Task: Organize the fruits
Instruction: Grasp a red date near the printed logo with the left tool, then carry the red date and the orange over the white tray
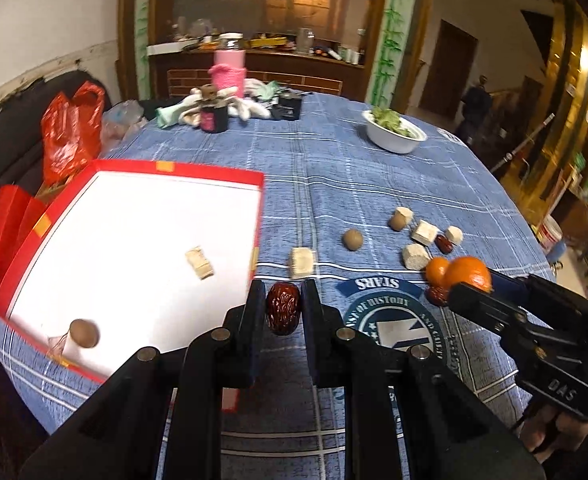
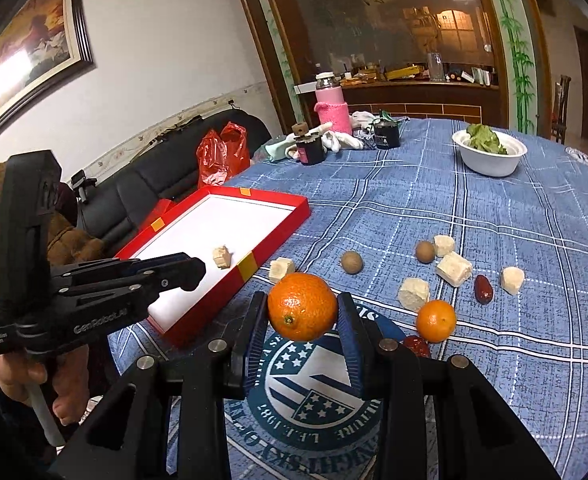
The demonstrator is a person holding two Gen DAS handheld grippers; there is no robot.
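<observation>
My left gripper (image 1: 283, 308) is shut on a dark red date (image 1: 283, 309), held above the blue cloth beside the red tray (image 1: 182, 170). The tray's white floor holds a pale cube (image 1: 199, 264) and a brown round fruit (image 1: 84, 333). My right gripper (image 2: 303, 312) is shut on an orange (image 2: 302, 306), lifted above the cloth; in the left wrist view it (image 1: 468, 286) is at the right. A second orange (image 2: 436, 321), red dates (image 2: 483, 289), brown round fruits (image 2: 351, 262) and several pale cubes (image 2: 453, 269) lie loose on the cloth.
A white bowl of greens (image 2: 490, 156) stands at the far right of the table. Dark jars (image 2: 310, 146), a pink bottle (image 2: 331, 106) and white gloves crowd the far edge. A red plastic bag (image 2: 222, 156) and a black sofa lie left of the table.
</observation>
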